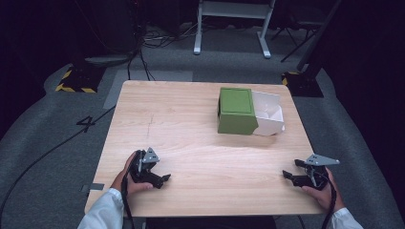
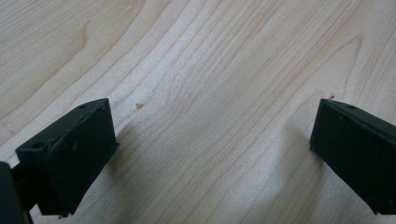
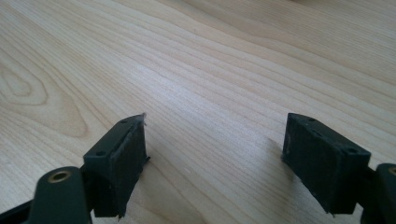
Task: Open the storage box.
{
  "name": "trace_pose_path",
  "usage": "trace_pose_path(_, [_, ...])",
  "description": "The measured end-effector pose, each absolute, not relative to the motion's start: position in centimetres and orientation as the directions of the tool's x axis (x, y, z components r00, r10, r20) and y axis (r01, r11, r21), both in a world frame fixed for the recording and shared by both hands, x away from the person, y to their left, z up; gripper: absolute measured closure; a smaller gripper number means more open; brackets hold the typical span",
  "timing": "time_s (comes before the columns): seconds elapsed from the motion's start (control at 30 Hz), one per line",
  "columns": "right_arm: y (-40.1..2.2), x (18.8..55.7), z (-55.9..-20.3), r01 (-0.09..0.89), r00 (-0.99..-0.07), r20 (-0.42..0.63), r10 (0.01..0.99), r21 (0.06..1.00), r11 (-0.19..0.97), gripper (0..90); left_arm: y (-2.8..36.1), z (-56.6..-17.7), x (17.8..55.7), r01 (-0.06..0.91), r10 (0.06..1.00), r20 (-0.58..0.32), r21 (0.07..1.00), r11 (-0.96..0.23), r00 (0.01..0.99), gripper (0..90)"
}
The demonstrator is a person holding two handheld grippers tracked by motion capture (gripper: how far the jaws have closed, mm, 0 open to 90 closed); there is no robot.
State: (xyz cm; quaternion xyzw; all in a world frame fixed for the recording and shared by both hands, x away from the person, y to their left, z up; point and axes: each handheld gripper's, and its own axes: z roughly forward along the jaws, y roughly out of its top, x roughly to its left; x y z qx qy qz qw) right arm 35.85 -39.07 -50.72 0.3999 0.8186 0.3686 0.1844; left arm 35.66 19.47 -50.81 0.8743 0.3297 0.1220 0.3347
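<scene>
Claws (image 1: 165, 179) (image 1: 286, 175) gape over bare table (image 1: 191, 119); green box (image 1: 236, 110) well apart.

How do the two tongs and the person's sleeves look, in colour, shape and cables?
Both tongs, left tongs and right tongs, are black, each topped by a grey three-cornered plate. Their jaws are thick, blocky black pads with small screw holes. A black cable trails from each toward the person. The left sleeve and right sleeve are white.
</scene>
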Motion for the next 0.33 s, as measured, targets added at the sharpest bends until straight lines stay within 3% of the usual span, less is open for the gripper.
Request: trace_pose_path(0.33, [-39.06, 35.85, -50.71, 0.521, -0.61, -0.006, 0.792, 0.751, 0.407, 21.5, 19.47, -50.8, 35.66, 0.495, 0.658, -0.008, 0.665, -0.559, 0.753, 0.5])
